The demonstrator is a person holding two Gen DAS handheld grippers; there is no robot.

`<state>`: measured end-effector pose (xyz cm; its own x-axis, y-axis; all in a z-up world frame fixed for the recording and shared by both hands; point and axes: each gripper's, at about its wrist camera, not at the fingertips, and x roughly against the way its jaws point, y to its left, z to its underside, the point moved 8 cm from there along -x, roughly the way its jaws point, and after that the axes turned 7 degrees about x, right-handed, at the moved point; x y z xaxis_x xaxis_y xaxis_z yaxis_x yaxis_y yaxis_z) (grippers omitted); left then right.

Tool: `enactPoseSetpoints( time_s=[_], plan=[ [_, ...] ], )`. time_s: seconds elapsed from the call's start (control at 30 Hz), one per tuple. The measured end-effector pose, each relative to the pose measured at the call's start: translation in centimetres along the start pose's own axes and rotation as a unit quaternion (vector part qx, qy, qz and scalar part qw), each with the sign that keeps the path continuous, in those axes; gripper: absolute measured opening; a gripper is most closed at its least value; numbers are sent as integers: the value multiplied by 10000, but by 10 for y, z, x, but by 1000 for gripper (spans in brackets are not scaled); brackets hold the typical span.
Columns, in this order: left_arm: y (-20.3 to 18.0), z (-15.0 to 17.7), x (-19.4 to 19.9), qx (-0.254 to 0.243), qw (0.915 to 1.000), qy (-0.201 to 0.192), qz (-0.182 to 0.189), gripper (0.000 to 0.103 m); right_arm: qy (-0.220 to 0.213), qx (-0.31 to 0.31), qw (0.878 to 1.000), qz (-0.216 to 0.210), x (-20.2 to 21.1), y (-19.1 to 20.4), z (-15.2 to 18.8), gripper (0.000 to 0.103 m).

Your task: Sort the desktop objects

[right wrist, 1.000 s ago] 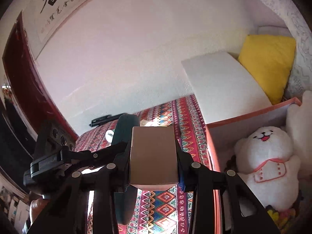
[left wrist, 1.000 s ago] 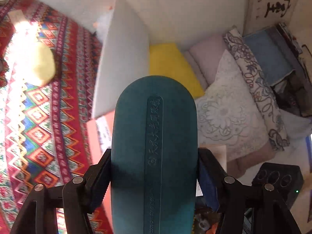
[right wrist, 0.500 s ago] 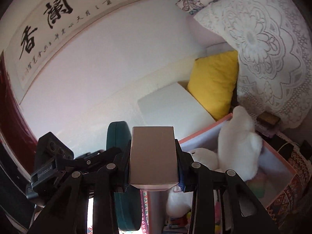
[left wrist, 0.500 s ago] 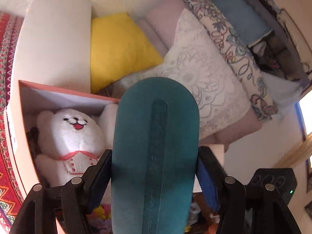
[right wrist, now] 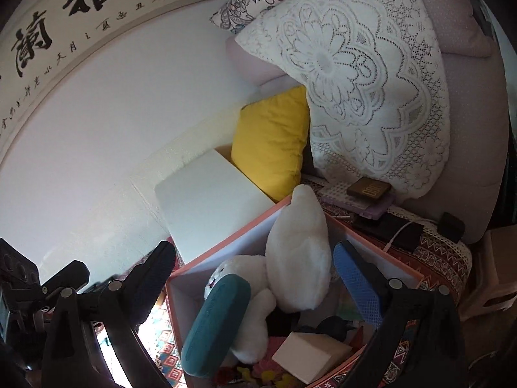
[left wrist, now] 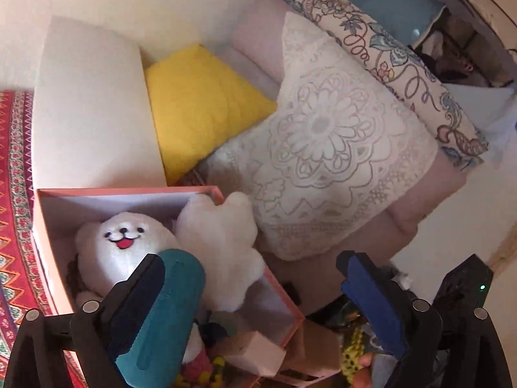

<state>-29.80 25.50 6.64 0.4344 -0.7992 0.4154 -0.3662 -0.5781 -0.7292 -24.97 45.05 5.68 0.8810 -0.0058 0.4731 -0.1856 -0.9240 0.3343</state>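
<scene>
A pink open box [left wrist: 129, 190] holds a white plush bear [left wrist: 122, 242] and a second white plush [left wrist: 223, 236]. The teal oval case [left wrist: 164, 317] lies slanted inside it, against the bear and right beside my left gripper's left finger. My left gripper [left wrist: 255, 278] hangs open over the box. In the right wrist view the teal case [right wrist: 216, 323] leans at the box's [right wrist: 226, 245] left side. A small beige carton [right wrist: 310, 352] lies on the clutter at the bottom. My right gripper [right wrist: 255, 268] is open above them, holding nothing.
A white lid [right wrist: 206, 197] stands behind the box, with a yellow cushion [right wrist: 271, 142] and a lace pillow [right wrist: 355, 74] beyond it. A dark clock block [right wrist: 368, 189] and cables lie on the patterned cloth [left wrist: 13, 174] to the right. The wall is close behind.
Both grippers swung over the pink box and opened. The teal case left the left gripper and the beige carton left the right gripper; both now lie in the box.
</scene>
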Motion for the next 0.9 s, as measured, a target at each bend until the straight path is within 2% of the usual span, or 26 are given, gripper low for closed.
enactPoseSetpoints(
  time_s=[0.23, 0.53, 0.73, 0.8, 0.9],
  plan=[
    [27, -6, 28, -62, 9985, -298, -461, 97, 16, 317, 9995, -42, -3, 34, 2, 101],
    [79, -23, 92, -172, 9904, -812, -1105, 99, 69, 960, 9954, -18, -15, 113, 21, 101],
    [156, -34, 149, 264, 9824, -1071, -1509, 100, 262, 1359, 9900, -274, -40, 178, 50, 101],
    [193, -37, 172, 491, 9768, -1167, -1730, 100, 394, 1550, 9863, -403, -57, 201, 68, 101],
    [257, -40, 206, 1065, 9642, -1313, -2042, 100, 908, 1838, 9769, -600, -103, 235, 107, 101]
  ],
)
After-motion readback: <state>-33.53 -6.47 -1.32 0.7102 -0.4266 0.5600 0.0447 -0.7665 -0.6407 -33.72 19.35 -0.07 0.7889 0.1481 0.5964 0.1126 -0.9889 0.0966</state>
